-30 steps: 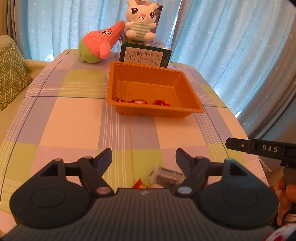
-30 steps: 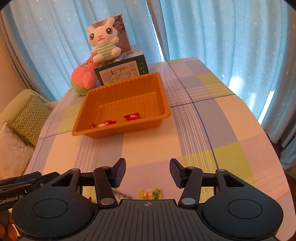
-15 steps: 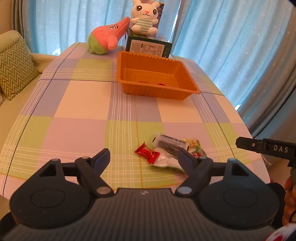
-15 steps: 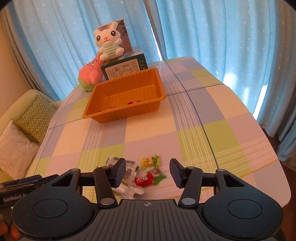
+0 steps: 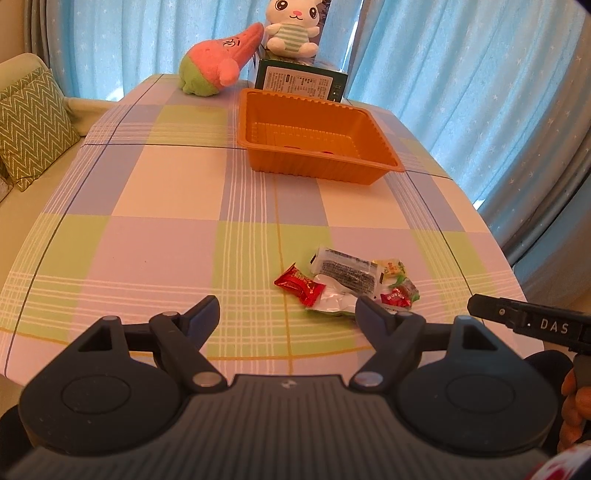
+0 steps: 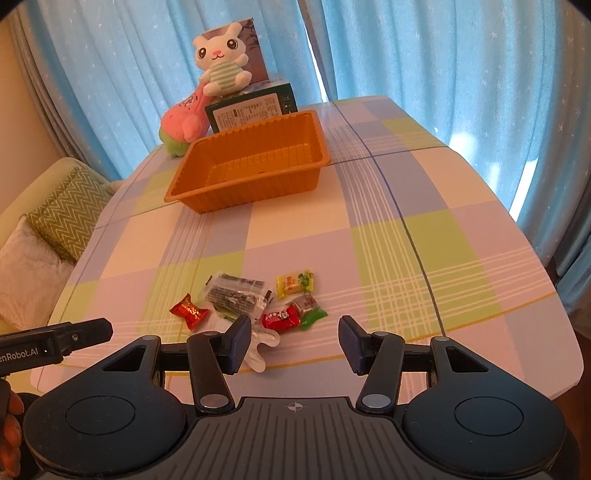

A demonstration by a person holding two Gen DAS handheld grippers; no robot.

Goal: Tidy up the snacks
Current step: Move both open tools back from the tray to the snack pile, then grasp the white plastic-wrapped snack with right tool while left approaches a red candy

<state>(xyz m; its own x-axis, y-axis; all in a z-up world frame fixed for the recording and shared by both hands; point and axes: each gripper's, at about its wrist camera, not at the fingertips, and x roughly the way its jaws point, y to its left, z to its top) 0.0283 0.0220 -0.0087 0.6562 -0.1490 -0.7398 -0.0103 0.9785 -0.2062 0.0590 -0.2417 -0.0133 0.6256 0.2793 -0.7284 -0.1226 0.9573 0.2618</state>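
Note:
A small heap of wrapped snacks lies near the table's front edge: a red candy (image 5: pixel 300 286) (image 6: pixel 189 312), a clear packet with a dark label (image 5: pixel 345 269) (image 6: pixel 236 293), a yellow-green sweet (image 5: pixel 392 268) (image 6: pixel 295 285) and a red-and-green one (image 5: pixel 399 295) (image 6: pixel 291 315). The orange tray (image 5: pixel 317 170) (image 6: pixel 251 188) stands farther back; its front wall hides most of what is inside. My left gripper (image 5: pixel 288 310) hovers open just short of the heap, nothing between its fingers. My right gripper (image 6: pixel 295 328) is open and empty too, just short of the red-and-green sweet.
Behind the tray stand a dark green box (image 5: pixel 301 79), a white bunny plush (image 5: pixel 293 26) and a pink-green plush (image 5: pixel 216 61). Blue curtains close off the back and right. A sofa with a zigzag cushion (image 5: pixel 27 122) lies left of the table.
Both grippers have drawn back from the tray toward the table's front edge. The snack heap, mostly hidden under them before, now lies in full view ahead of the fingertips.

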